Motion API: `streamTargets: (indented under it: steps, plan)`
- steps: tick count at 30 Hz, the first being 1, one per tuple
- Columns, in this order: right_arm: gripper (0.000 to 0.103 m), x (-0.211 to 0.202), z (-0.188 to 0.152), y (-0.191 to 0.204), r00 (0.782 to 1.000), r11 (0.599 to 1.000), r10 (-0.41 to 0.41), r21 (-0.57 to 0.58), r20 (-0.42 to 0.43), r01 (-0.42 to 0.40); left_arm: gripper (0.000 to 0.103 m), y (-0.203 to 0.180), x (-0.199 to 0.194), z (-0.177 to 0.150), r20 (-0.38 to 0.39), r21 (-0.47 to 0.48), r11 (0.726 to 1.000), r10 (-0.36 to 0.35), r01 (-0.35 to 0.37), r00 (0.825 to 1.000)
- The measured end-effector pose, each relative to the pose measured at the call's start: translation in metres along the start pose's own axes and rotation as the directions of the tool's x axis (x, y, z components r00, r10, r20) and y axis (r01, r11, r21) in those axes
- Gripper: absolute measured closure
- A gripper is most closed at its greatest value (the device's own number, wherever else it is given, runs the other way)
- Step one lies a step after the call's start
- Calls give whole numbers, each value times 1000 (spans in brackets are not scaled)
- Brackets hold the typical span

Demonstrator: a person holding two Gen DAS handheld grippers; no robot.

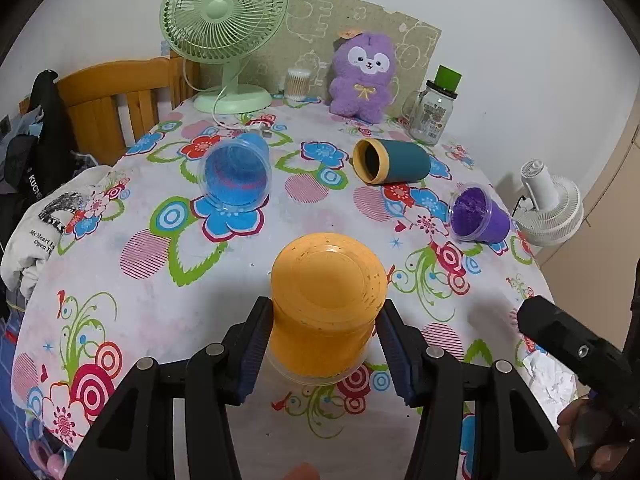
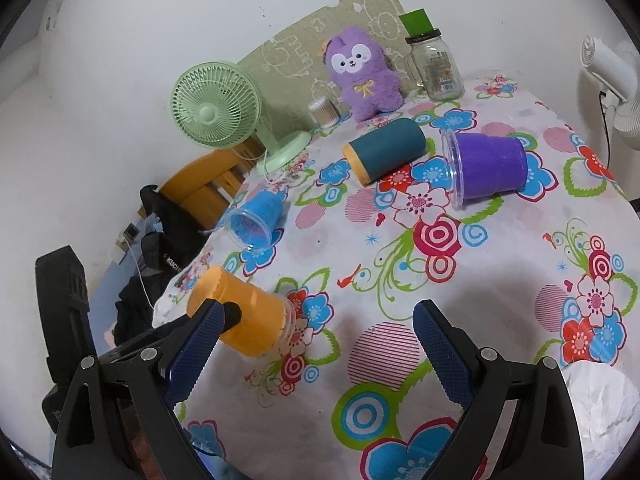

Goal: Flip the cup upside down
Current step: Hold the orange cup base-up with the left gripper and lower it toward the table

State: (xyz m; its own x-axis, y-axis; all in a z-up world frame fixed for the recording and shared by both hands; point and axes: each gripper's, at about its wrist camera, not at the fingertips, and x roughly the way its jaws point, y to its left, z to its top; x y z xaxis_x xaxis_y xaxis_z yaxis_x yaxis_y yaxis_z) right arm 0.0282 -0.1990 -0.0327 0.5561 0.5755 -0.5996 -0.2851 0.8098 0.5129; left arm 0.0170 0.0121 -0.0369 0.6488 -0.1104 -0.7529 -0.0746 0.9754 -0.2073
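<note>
Jaws: left gripper (image 1: 324, 340) pinches the orange cup (image 1: 326, 304) on both sides; right gripper (image 2: 320, 356) is spread wide, holding nothing.
Cup place: between the left jaws, above the flowered tablecloth (image 1: 160, 280).
Cup axis: tilted, closed base up and away from the left jaws, clear rim down toward the cloth.
Left view only: the base's round face, head-on.
Right view only: cup's side profile (image 2: 244, 316), left of the right jaws.
Ahead of jaws: blue cup (image 1: 236, 176), teal cup (image 1: 390, 160) and purple cup (image 1: 478, 216) lie on their sides.

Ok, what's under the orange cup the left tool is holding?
Flowered tablecloth lies under the orange cup, clamped in the left tool. Its base faces up, its clear rim points down at the cloth. Whether the rim touches, and anything inside, is hidden.
</note>
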Motion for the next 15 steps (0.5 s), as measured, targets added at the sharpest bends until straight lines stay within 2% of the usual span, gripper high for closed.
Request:
streamTargets:
  steps: [8,10,12,14,15]
  plan:
    - [6,7,-2,1,1000,1000,-18,-7,-15,18,48,3,10,-4,-11,-4,1000,-9,9,1000]
    - [6,10,-2,1,1000,1000,-20,-4,-23,20,43,4,15,-7,-7,9,1000,4,-4,1000]
    - [6,14,-3,3,999,1000,-20,-8,-31,20,42,4,18,-9,-15,19,1000,15,-14,1000]
    - [6,17,-4,5,999,1000,-19,-14,-37,19,37,6,19,-10,-21,18,1000,14,-14,1000]
    - [6,18,-4,7,999,1000,-19,-16,-40,18,30,6,18,-10,-19,16,1000,14,-14,1000]
